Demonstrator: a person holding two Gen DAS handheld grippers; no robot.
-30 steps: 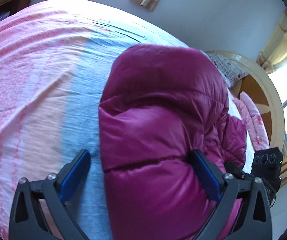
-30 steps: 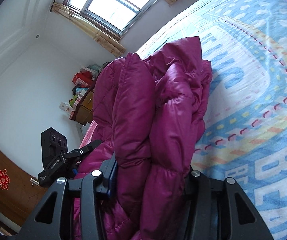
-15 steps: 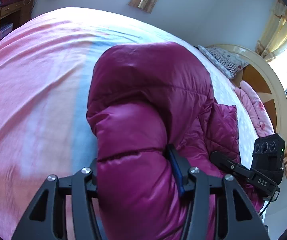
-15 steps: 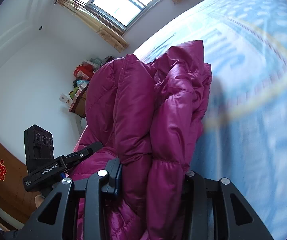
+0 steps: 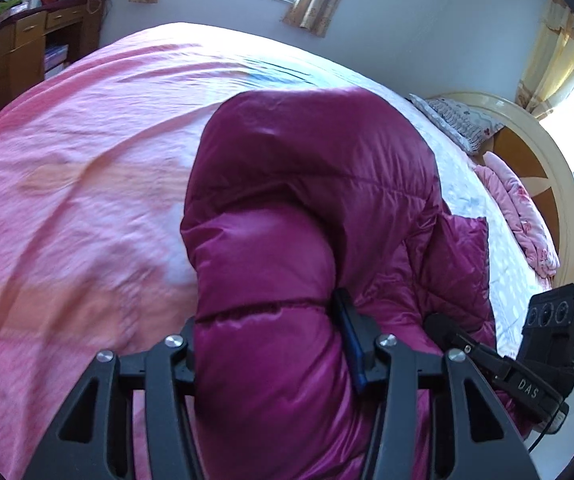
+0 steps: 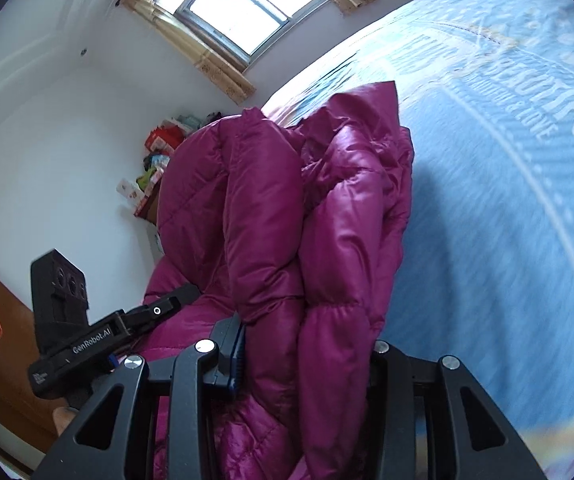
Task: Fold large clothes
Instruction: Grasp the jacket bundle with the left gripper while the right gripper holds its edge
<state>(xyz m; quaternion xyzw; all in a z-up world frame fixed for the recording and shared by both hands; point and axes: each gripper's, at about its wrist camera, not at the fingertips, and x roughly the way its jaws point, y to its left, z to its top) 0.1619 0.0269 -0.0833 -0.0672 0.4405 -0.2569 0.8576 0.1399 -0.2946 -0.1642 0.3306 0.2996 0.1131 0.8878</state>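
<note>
A magenta quilted puffer jacket (image 5: 311,184) lies bunched on the bed. My left gripper (image 5: 271,344) is shut on a thick padded fold of it, the fabric bulging between the jaws. The right gripper's black body (image 5: 543,344) shows beside the jacket at the lower right. In the right wrist view my right gripper (image 6: 303,356) is shut on several stacked layers of the jacket (image 6: 287,216), which stand lifted above the bedcover. The left gripper's body (image 6: 87,332) shows at the left.
The bed has a pink cover (image 5: 71,168) on one side and a blue printed cover (image 6: 507,184) on the other. A round wooden headboard (image 5: 555,184) with pillows (image 5: 459,120) is on the right. A wooden desk (image 5: 23,52) stands far left, under windows.
My left gripper has closed from wide open onto the jacket fold. Both grippers have risen with the jacket, and the bed has dropped lower and farther in view.
</note>
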